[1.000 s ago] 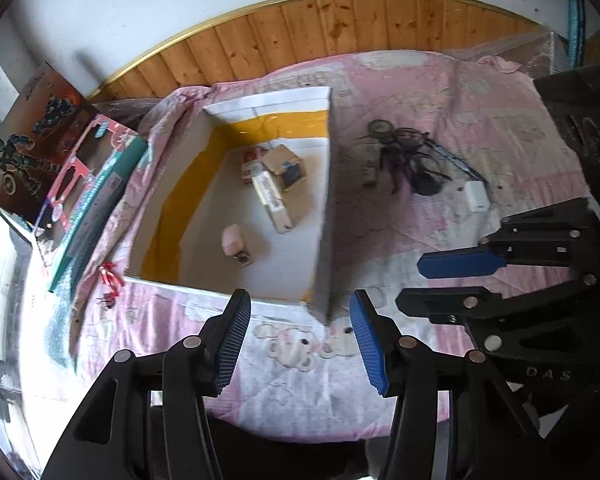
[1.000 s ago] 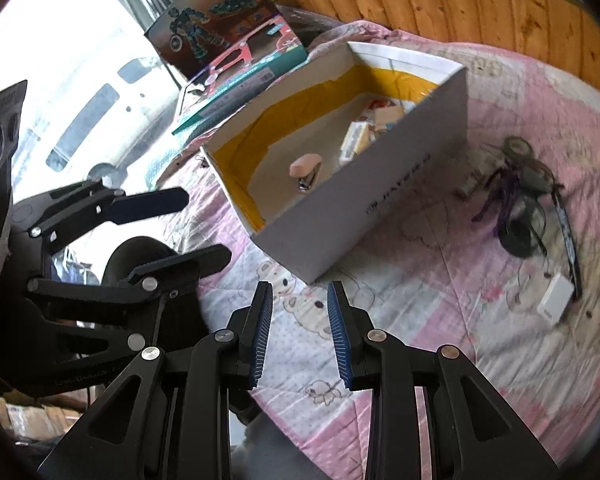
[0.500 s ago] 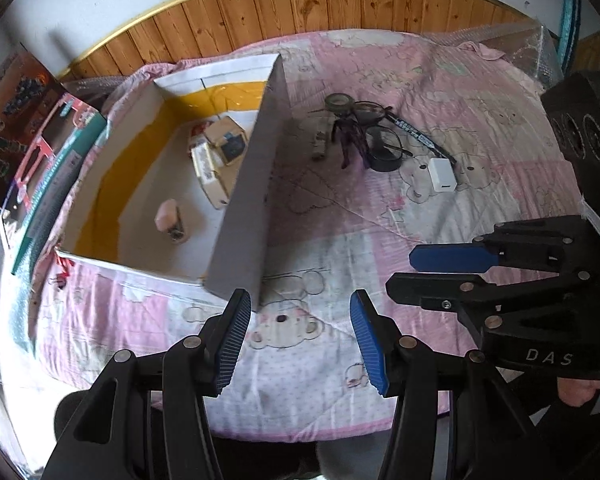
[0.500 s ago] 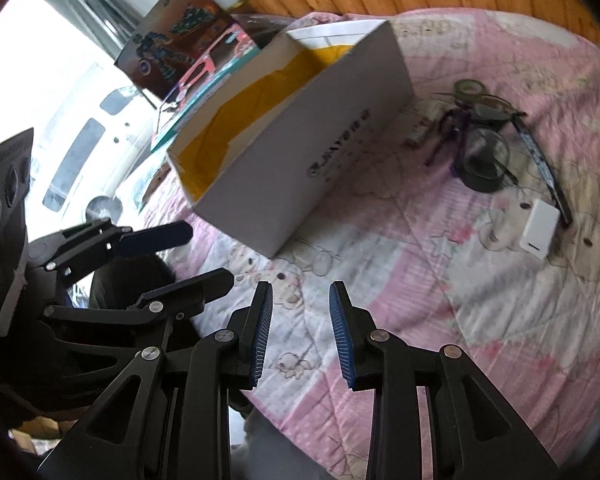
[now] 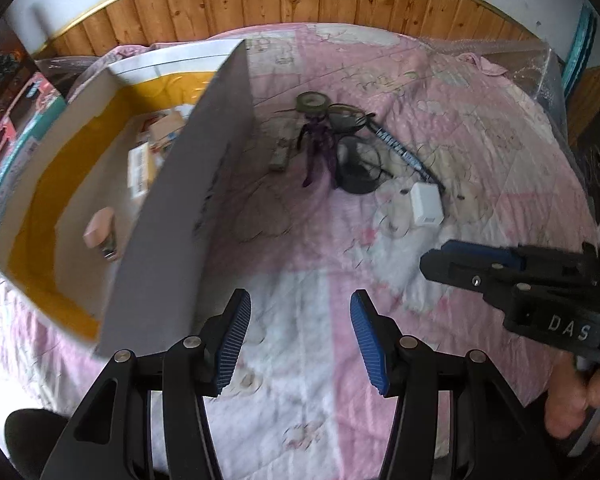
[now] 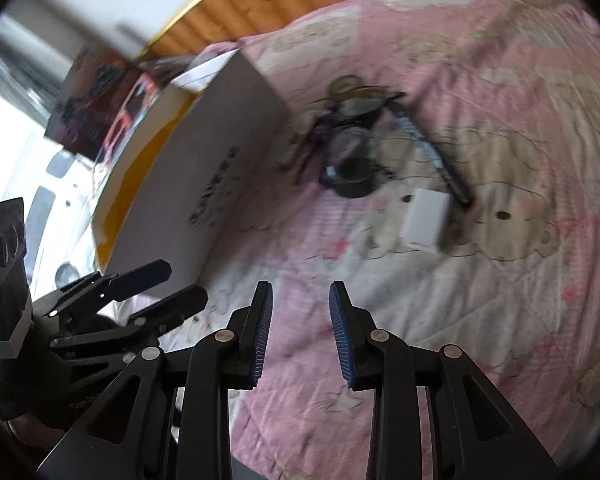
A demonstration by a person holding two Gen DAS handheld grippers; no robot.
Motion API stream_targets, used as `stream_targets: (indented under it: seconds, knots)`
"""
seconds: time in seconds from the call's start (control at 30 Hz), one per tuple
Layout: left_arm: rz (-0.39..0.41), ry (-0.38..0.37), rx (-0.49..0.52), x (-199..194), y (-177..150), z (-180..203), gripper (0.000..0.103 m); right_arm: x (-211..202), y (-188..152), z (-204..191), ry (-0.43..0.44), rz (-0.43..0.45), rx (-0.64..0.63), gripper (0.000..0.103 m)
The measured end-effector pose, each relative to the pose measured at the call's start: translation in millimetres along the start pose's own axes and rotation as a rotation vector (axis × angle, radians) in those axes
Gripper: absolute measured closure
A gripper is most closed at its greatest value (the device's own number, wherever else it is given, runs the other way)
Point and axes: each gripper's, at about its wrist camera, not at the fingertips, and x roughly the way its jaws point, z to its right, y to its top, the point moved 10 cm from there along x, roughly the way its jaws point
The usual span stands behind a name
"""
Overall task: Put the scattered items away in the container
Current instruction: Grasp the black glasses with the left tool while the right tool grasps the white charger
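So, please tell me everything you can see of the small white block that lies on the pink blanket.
The small white block is a flat, rectangular piece with rounded corners, smooth and plain, probably plastic; it may be a charger, but the blur hides detail. It lies flat on the pink blanket, apart from the cardboard box, just in front of the tangle of dark items. The dark pen's tip ends close beside it. Neither gripper touches it.
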Motion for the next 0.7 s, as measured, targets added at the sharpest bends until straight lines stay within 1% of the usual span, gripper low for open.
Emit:
stream_targets:
  seconds: [0.13,0.2,0.27,0.43,0.5,0.57,0.7]
  knots:
    - [0.002,-0.067,-0.035,17,23,12,0.049,-2,9,25,-0.041,0.021,0.069,0.067]
    - [0.003,-0.096,-0.05,25,35,18,0.049,-2,11,34,-0.078,0.03,0.084,0.063]
    - [0.001,-0.125,-0.068,36,49,23,0.049,-1,14,45,-0.116,0.038,0.099,0.062]
    - [0.009,-0.202,-0.113,66,91,38,0.049,5,22,65,-0.153,0.043,0.141,0.061]
    - [0.009,-0.215,-0.119,77,104,42,0.049,9,25,70,-0.17,0.043,0.146,0.061]
    - [0.008,-0.209,-0.122,92,117,44,0.049,14,28,74,-0.179,0.04,0.147,0.06]
    - [-0.01,-0.206,-0.131,121,131,46,0.049,24,34,80,-0.209,0.041,0.135,0.055]
